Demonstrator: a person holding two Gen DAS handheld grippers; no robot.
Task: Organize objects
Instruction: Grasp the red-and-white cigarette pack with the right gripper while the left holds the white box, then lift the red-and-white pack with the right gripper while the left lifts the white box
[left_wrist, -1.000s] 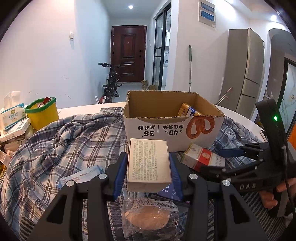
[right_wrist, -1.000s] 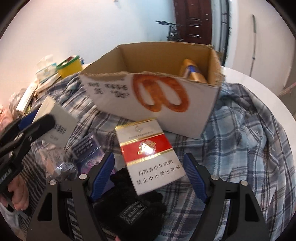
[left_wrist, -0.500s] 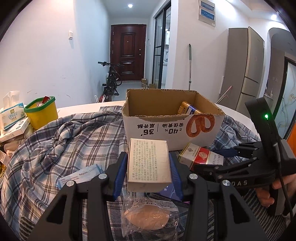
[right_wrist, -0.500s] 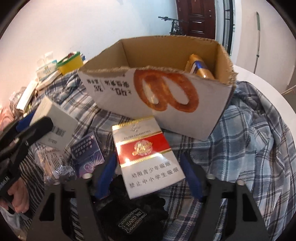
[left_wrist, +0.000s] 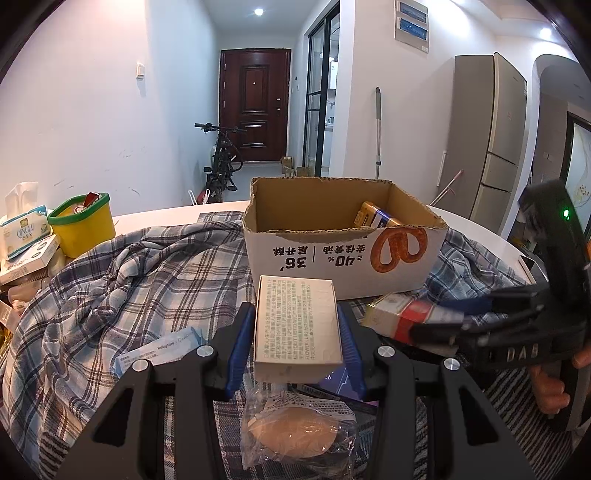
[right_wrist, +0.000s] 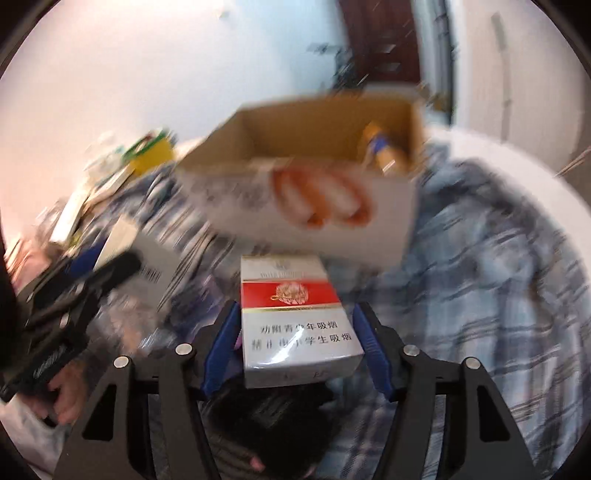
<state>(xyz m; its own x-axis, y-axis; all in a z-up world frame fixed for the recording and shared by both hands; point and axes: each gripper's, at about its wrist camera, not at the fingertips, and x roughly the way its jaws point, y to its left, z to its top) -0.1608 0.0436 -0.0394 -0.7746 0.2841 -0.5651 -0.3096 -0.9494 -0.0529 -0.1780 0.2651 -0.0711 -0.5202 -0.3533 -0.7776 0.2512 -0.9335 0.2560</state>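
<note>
On the desk (left_wrist: 155, 218), over a plaid shirt (left_wrist: 122, 280), the left wrist view shows the left tool (left_wrist: 297, 332) pinching a pale printed box (left_wrist: 297, 325) just before the open cardboard carton (left_wrist: 343, 251), with a wrapped bun (left_wrist: 295, 435) below it. Only this view renders the yellow tub (left_wrist: 83, 229) and tissue pack (left_wrist: 26, 229) sharply. The right wrist view, blurred, shows the right tool (right_wrist: 295, 343) closing around a red-and-white cigarette pack (right_wrist: 295, 317), pads not yet touching it, above a black glove (right_wrist: 266, 424).
</note>
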